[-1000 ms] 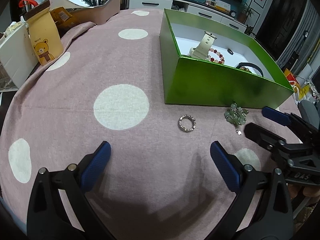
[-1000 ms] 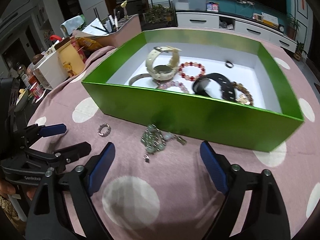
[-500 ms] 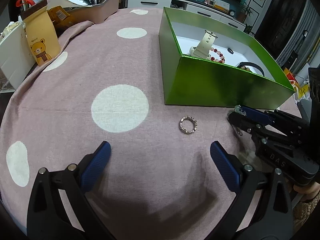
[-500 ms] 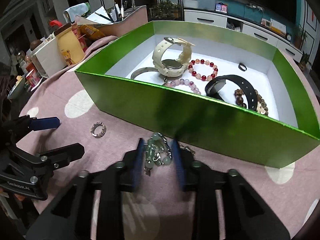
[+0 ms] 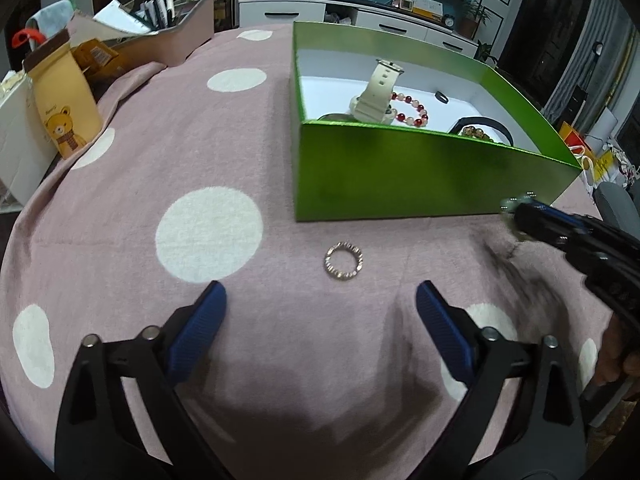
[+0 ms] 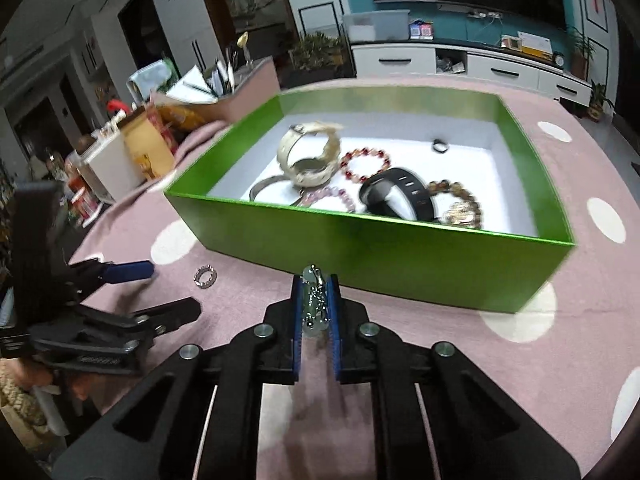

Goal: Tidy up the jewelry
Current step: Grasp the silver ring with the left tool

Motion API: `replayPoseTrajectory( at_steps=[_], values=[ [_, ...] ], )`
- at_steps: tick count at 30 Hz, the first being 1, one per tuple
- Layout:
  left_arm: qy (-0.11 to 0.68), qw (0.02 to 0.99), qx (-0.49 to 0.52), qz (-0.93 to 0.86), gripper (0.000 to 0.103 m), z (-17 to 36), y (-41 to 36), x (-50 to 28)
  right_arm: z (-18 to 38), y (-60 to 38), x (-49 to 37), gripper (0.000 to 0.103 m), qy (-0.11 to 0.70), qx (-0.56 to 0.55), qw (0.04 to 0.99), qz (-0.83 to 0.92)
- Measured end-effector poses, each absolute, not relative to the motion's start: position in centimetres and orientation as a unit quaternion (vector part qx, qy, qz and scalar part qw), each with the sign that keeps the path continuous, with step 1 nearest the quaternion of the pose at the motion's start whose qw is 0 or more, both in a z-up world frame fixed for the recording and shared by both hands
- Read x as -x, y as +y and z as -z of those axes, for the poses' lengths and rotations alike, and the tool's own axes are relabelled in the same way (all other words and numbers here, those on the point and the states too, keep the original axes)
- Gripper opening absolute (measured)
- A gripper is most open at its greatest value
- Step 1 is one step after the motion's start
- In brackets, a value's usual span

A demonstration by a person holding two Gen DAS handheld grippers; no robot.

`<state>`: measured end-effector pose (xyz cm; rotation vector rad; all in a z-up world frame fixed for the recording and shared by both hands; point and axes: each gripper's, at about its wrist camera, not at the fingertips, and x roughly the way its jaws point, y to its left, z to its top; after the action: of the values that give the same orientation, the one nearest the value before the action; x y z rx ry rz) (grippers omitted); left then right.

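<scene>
Right gripper (image 6: 315,304) clamped on a pale green beaded bracelet (image 6: 314,308), held between blue pads (image 6: 296,312) just in front of the near wall of the green box (image 6: 400,264), above the pink dotted tablecloth (image 5: 200,128). Left gripper (image 5: 320,312) spread wide, low over the cloth, with a small silver ring (image 5: 344,261) lying flat just ahead between the fingertips. Inside the box: cream watch (image 6: 310,156), red bead bracelet (image 6: 366,166), black watch (image 6: 400,198), brown bead bracelet (image 6: 460,208).
</scene>
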<state>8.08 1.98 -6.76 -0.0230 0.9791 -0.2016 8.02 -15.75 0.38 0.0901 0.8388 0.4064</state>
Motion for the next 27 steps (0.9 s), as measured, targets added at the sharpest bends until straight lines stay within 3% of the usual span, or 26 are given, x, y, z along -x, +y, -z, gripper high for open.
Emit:
replayPoseTrajectory(
  at_steps=[8,10,15,27],
  values=[
    [0.449,0.889,-0.037,0.085,0.059,7.3,0.1,-9.0,-1.2,-18.1,-6.8,0.011,0.392,-0.063,0.900,-0.181],
    [0.441,0.892,-0.042,0.090,0.045,7.3,-0.2,-8.9,-1.3,-18.5,-6.7,0.011,0.391,-0.068,0.900,-0.179],
    [0.432,0.895,-0.047,0.103,0.020,7.2,-0.6,-8.5,-1.4,-18.6,-6.6,0.011,0.388,-0.073,0.901,-0.179],
    [0.441,0.891,-0.035,0.100,0.020,6.2,-1.0,-7.9,-1.9,-18.8,-6.3,0.011,0.382,-0.076,0.904,-0.178]
  ],
)
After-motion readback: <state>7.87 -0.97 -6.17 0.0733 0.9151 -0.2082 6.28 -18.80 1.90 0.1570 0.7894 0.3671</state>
